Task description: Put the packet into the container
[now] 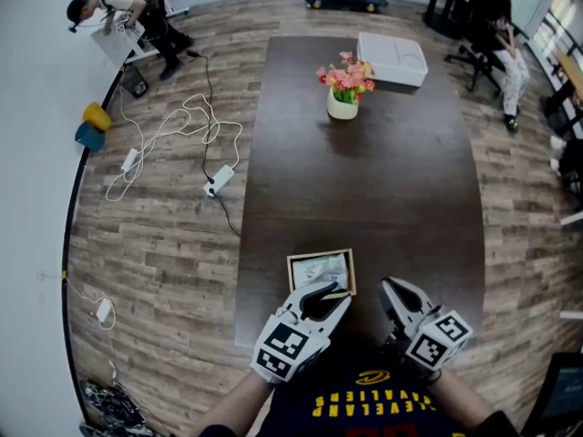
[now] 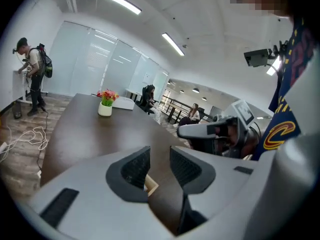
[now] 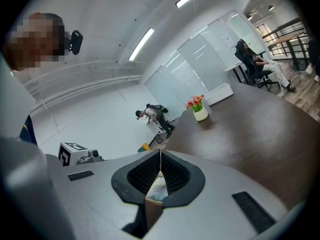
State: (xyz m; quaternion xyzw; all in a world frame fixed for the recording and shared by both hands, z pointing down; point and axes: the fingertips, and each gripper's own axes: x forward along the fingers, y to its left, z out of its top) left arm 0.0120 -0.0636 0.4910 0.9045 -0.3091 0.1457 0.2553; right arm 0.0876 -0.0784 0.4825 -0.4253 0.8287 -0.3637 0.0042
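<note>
Container [image 1: 291,276]: shallow, square, light wooden rim; sits flat on the dark brown table [image 1: 364,180], close to the near edge and a little left of its middle.
Packet [image 1: 328,268]: pale, whitish-green, crinkled and slightly glossy; lies flat inside the container and covers most of its floor.
Visibility: far and left rims in plain sight; the near side of both is covered from above.

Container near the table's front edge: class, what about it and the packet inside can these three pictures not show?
Head view: the left gripper covers part of the container's near rim; the packet's print is too small to read.
Left gripper view: only a container corner shows between the open jaws.
Right gripper view: the right gripper's closed jaws leave just a sliver of packet visible.
</note>
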